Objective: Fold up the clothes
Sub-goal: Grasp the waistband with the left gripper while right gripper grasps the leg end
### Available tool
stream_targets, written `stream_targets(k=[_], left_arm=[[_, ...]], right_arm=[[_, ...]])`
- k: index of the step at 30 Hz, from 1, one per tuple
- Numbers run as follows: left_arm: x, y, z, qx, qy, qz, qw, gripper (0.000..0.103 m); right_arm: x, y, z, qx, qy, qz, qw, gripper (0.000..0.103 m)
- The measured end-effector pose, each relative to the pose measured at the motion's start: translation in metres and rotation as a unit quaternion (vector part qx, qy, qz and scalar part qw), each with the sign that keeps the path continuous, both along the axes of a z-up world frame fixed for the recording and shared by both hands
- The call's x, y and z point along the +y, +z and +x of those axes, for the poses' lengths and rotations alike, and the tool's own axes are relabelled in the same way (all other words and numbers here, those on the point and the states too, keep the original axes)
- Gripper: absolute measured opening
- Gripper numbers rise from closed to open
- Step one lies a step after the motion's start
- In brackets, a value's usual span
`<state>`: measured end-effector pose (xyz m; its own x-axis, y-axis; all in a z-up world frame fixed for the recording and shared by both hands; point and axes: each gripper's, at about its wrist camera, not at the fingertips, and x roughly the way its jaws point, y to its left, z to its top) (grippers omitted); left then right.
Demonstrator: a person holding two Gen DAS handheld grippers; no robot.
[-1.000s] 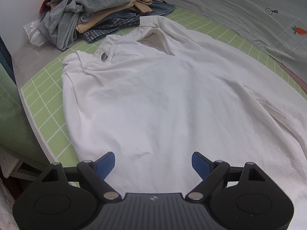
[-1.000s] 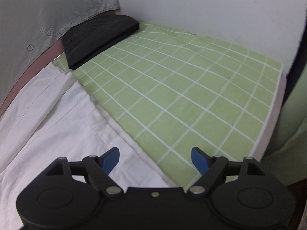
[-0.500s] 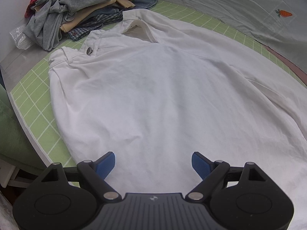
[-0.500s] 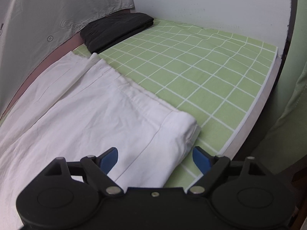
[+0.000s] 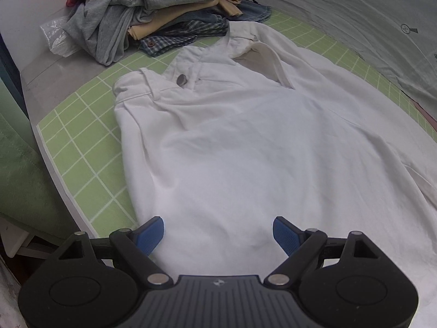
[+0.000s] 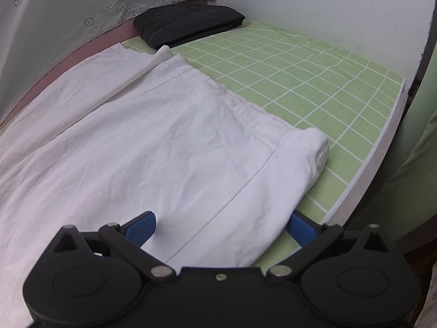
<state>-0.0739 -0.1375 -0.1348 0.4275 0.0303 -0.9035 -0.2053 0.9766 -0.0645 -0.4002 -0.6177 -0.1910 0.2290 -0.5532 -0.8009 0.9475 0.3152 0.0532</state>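
Observation:
White trousers lie flat on the green checked mat, waistband and metal button at the far end in the left wrist view. My left gripper is open and empty over the near edge of the cloth. In the right wrist view the trouser legs lie side by side, hems toward the far right. My right gripper is open, and the cloth's near edge lies between its blue fingers.
A pile of unfolded clothes sits at the far left beside a clear plastic bag. A folded black garment lies at the far end of the mat. A grey sheet hangs along the back. The table edge runs along the right.
The left gripper has moved in toward the waistband end. The right gripper has drawn back and lower over the trouser leg, whose edge now lies between its fingers.

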Motion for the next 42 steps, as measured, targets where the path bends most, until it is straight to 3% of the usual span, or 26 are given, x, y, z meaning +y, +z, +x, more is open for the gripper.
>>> stream_targets(k=[4,19,22,25,27,31,42], left_arm=[[0.025,-0.004,0.015,0.003,0.028,-0.001,0.9996,0.087],[0.089,0.001,0.062,-0.026,0.092,-0.061,0.9936,0.087],[0.096,0.007,0.064,-0.033,0.087,-0.062,0.9938,0.087],[0.102,0.011,0.070,-0.037,0.081,-0.012,0.9960,0.088],[0.113,0.005,0.074,-0.030,0.087,-0.020,0.9955,0.088],[0.125,-0.013,0.076,-0.011,0.118,-0.072,0.9903,0.088],[0.118,-0.029,0.088,-0.014,0.140,-0.092,0.9858,0.087]], right_arm=[[-0.001,-0.002,0.007,0.015,-0.015,-0.008,1.000,0.103],[-0.006,-0.002,0.019,0.019,-0.081,-0.002,0.997,0.103],[-0.006,-0.002,0.021,0.019,-0.093,-0.002,0.995,0.103],[-0.005,-0.003,0.024,0.019,-0.105,-0.004,0.994,0.103],[-0.004,-0.003,0.025,0.019,-0.112,-0.007,0.993,0.103],[-0.003,-0.004,0.027,0.018,-0.125,-0.012,0.992,0.103],[-0.012,-0.001,0.026,0.023,-0.126,0.014,0.992,0.103]])
